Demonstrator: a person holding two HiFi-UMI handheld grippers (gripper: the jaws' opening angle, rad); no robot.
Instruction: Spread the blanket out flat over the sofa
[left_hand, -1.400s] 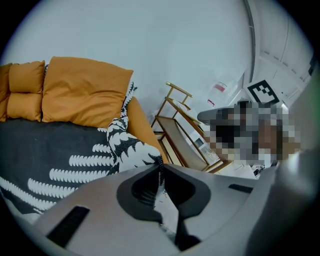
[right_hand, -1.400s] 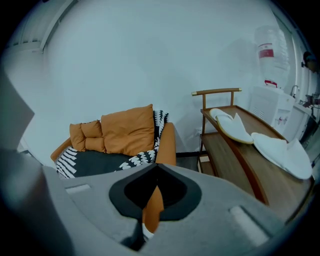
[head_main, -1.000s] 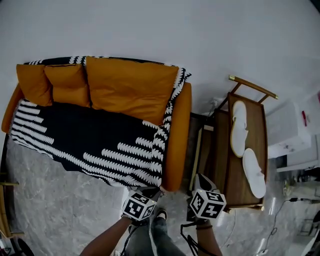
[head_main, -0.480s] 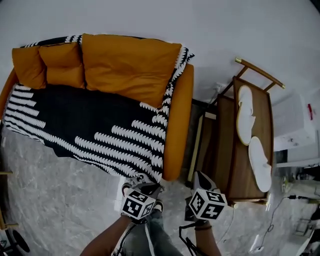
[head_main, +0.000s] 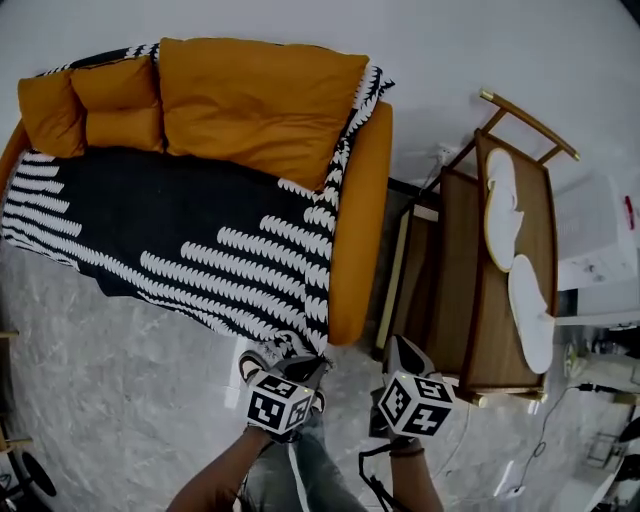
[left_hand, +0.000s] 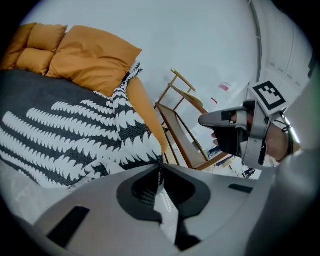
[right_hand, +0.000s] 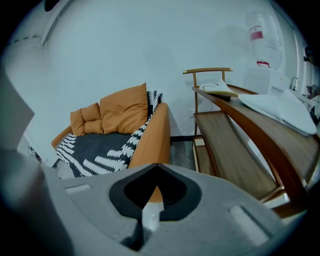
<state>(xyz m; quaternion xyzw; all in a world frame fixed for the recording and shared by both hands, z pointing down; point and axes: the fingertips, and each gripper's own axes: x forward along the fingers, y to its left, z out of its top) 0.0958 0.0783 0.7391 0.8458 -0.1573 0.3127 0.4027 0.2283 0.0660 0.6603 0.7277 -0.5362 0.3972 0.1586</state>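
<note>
While the black-and-white blanket is draped over the seat of the orange sofa, it's not quite flat yet. It runs up behind the orange cushions on the far side and hangs over the near front edge toward the marble floor. Its near right corner bunches down to a point by the sofa's right arm. That corner goes straight into the left gripper, whose jaws are clenched on the fabric. The right gripper sits just to the right of it with its jaws pressed together on nothing, and it points at the gap between the sofa arm and a wooden rack. Two white slippers lie on the rack's top shelf.
</note>
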